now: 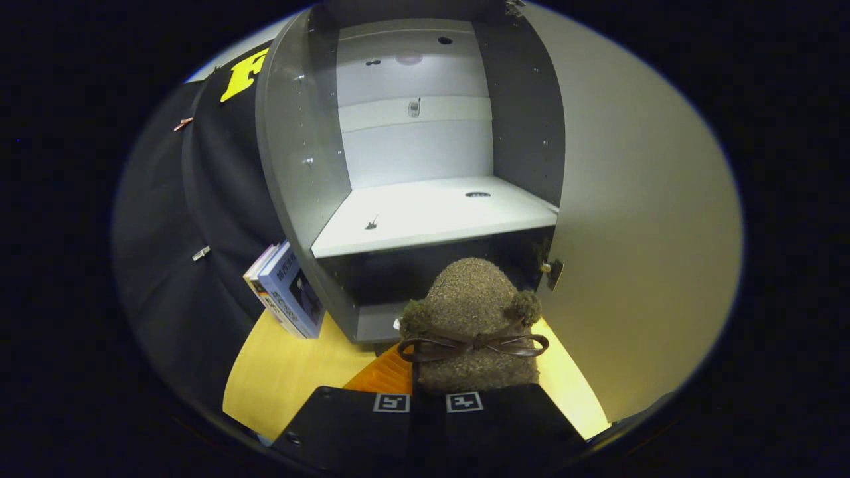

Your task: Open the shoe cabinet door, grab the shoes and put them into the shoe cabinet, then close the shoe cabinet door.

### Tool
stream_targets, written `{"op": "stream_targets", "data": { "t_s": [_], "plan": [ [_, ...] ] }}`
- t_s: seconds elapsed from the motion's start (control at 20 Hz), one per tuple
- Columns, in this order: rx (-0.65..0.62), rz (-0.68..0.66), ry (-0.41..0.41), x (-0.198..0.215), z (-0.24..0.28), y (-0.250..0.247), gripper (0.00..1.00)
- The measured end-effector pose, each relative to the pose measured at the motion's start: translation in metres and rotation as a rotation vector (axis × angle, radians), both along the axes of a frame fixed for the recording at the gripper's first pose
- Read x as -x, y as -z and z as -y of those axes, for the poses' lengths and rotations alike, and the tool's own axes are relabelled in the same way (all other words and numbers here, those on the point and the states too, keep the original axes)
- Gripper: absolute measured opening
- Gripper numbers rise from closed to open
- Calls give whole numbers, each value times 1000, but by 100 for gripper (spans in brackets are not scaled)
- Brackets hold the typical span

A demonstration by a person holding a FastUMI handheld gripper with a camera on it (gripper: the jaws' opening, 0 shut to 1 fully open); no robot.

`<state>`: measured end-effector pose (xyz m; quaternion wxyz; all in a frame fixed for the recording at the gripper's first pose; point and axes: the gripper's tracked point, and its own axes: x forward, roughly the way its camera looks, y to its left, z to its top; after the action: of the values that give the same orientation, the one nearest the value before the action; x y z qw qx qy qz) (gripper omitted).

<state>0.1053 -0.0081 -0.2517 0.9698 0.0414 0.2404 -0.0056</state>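
Now fingers (428, 402) clamping fuzzy shoe (473, 318), open shoe cabinet (431, 212) ahead

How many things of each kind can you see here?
Shoe, brown and fuzzy, held in the tongs: 1
Cabinet, door open: 1
Shelf inside it: 1
Books leaning beside the cabinet: about 3; the stack is hard to separate
Total: about 6
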Motion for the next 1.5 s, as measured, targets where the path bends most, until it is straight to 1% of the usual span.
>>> {"op": "stream_targets", "data": {
  "t_s": [0.2,0.55,0.75,0.85,1.05,1.2,1.35,1.5],
  "plan": [
    [-3,57,23,-35,7,-44,5],
    [19,32,52,-106,31,-85,5],
    [20,35,2,-155,27,-108,5],
    [21,22,-16,-181,27,-112,5],
    [-11,0,-5,-242,33,-108,5],
    [8,-14,-20,-281,34,-96,5],
    [8,-41,-38,-308,29,-78,5],
    [21,-92,-75,-327,20,-50,5]
  ]
}}
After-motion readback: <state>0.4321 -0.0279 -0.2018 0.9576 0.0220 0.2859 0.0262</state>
